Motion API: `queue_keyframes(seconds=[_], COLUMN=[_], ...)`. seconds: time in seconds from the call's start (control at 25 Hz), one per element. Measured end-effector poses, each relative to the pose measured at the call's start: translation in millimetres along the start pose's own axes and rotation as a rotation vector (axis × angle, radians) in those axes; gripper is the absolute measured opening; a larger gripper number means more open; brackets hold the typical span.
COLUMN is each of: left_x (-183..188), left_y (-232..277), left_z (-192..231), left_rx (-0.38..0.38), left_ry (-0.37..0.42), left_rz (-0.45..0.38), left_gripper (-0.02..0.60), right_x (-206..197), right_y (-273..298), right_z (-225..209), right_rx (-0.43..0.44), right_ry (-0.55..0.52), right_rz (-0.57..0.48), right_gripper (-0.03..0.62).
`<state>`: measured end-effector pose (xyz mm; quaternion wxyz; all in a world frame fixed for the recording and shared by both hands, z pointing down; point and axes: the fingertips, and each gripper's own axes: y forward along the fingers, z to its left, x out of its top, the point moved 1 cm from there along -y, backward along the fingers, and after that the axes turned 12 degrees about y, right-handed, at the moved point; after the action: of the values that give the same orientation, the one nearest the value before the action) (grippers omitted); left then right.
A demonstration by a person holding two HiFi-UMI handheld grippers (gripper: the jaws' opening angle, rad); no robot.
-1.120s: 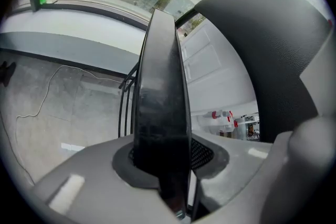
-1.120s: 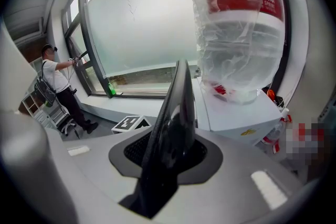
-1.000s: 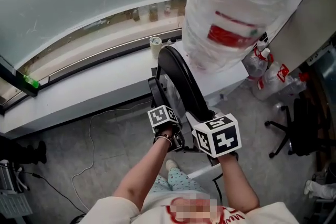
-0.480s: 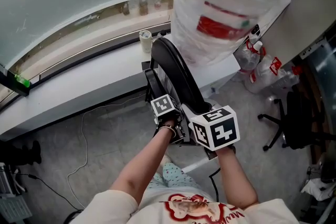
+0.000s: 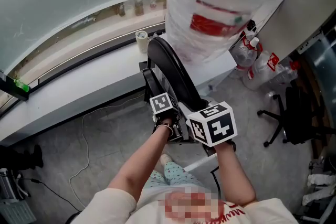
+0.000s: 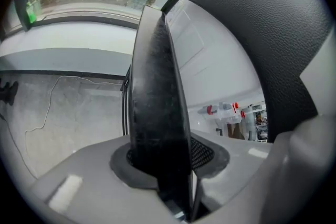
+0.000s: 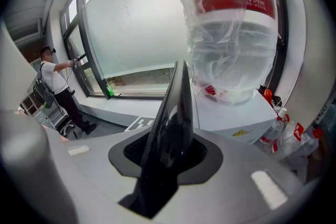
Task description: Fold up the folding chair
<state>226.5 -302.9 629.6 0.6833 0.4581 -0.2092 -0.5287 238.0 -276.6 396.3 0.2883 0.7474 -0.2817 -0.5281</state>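
Black folding chair (image 5: 170, 73) stands edge-on beyond my left gripper (image 5: 164, 110) and right gripper (image 5: 211, 126), its long axis running away toward the window ledge (image 5: 79, 73). It sits slightly further left than a second ago.

Left gripper view: my fingers (image 6: 68, 186) are clamped on the chair's dark edge.

Right gripper view: fingers (image 7: 262, 181) are closed on its glossy panel, which points ahead beside the wrapped water bottle (image 7: 231, 23).
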Motion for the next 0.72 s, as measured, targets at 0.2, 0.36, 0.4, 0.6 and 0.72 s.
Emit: queue_keyframes(seconds=[0.2,0.36,0.4,0.6,0.72], left_x=[-7.3,-3.0,-0.3,6.6,5.2], left_y=[-7.8,-22.3,-28.7,-57.8,-79.3], left_z=[-10.2,-17.2,-16.1,-9.7,-7.0], left_rx=[-0.106,-0.190,-0.183,-0.162,-0.132], left_ry=[0.051,0.116,0.124,0.140,0.201], left_rz=[0.052,0.027,0.011,-0.059,-0.121], left_gripper=[0.165,0.277,0.285,0.331,0.331], right_x=[-2.9,3.5,5.8,24.8,38.0], right_y=[-5.5,-20.4,-25.9,-61.5,-81.4], right_z=[-6.6,-5.1,-4.5,-1.7,10.5], right_rx=[-0.065,-0.069,-0.064,-0.055,-0.005], right_ry=[-0.071,-0.090,-0.094,-0.138,-0.155], right_rz=[-0.007,-0.043,-0.055,-0.154,-0.251], right_gripper=[0.172,0.224,0.239,0.242,0.235])
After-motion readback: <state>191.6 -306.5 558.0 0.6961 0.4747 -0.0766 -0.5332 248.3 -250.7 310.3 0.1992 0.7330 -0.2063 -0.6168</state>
